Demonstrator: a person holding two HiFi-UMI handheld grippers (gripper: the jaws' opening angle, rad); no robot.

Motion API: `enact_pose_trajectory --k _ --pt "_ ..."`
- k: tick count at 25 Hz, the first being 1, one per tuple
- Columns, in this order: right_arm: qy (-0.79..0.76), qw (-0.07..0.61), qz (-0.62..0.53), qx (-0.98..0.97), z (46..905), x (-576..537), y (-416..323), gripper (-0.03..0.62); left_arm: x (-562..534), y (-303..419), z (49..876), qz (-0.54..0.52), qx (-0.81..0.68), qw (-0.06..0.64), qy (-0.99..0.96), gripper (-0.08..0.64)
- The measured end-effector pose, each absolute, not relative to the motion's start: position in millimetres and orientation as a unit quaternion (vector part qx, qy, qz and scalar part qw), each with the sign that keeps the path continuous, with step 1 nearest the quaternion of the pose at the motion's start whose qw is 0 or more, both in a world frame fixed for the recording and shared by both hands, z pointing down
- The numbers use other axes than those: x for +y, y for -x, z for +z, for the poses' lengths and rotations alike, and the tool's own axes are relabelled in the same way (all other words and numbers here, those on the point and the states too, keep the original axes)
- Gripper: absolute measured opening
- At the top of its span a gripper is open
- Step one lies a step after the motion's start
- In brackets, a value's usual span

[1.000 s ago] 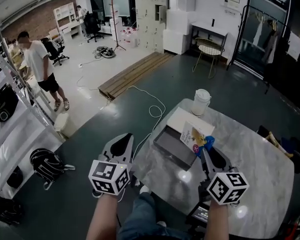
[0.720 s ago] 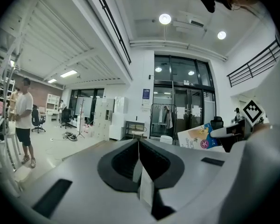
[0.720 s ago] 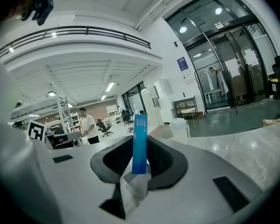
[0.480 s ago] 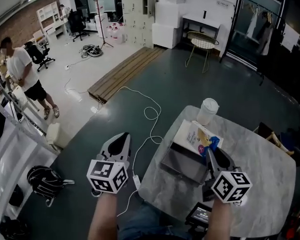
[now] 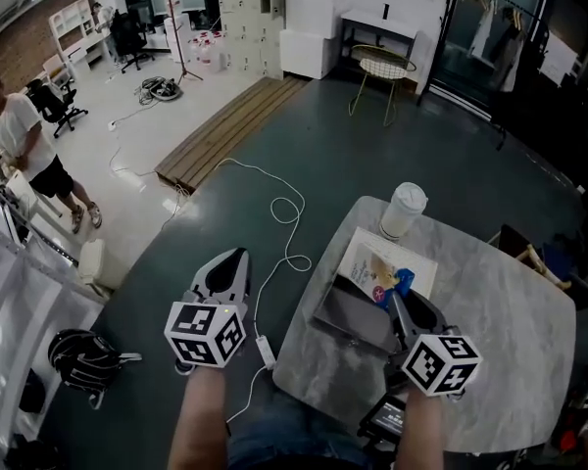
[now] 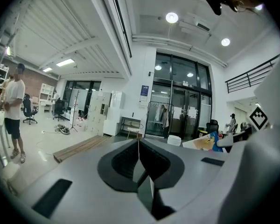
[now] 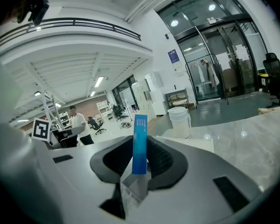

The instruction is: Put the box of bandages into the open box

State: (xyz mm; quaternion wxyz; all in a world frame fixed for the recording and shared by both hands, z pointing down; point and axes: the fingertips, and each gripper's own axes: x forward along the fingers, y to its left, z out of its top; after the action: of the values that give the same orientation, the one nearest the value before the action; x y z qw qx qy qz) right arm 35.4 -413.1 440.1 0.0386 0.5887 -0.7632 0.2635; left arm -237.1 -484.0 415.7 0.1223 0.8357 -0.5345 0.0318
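Box of bandages (image 7: 140,146) clamped upright in my right gripper (image 5: 399,300), above the open box (image 5: 355,313) on the desk (image 5: 510,331).
Left gripper (image 5: 230,267) beside the desk, over the floor, fingers together.

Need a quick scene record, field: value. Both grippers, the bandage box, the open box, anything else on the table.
left gripper: jaws together, nothing between them, held over the floor left of the table
right gripper: shut on the box of bandages
box of bandages: blue, held upright and edge-on, over the right part of the open box, not released
open box: dark tray near the table's left edge, white lid lying open behind it
cup: white, lidded, upright beyond the lid
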Motion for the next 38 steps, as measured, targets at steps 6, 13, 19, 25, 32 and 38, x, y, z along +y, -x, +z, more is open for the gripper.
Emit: enact_pose_trajectory --k 6,13,19,25,32,38 --pt "-0.567 0.062 0.303 -0.763 472.9 -392.9 -16.8 0.103 -471.1 234.5 439.9 0.058 -0.533 0.149 -0.831 0.018" --pt "-0.562 0.088 0.343 -0.748 514.8 -373.6 -8.9 0.103 -455.9 232.6 477.8 0.085 -0.523 0.181 -0.829 0.017" --pt "-0.569 0.100 0.368 -0.728 539.0 -374.4 -18.1 0.103 -451.5 224.4 505.9 0.111 -0.513 0.199 -0.828 0.018" --pt "-0.559 0.084 0.467 -0.680 568.4 -383.0 -18.7 0.104 -465.4 237.9 504.3 0.103 -0.529 0.202 -0.818 0.018" --pt "-0.552 0.087 0.519 -0.647 584.8 -398.9 -22.7 0.110 -477.4 243.2 493.8 0.082 -0.541 0.204 -0.812 0.018" --pt "-0.549 0.136 0.531 -0.631 604.7 -400.4 -32.1 0.127 -484.3 248.0 488.5 0.066 -0.554 0.207 -0.804 0.018"
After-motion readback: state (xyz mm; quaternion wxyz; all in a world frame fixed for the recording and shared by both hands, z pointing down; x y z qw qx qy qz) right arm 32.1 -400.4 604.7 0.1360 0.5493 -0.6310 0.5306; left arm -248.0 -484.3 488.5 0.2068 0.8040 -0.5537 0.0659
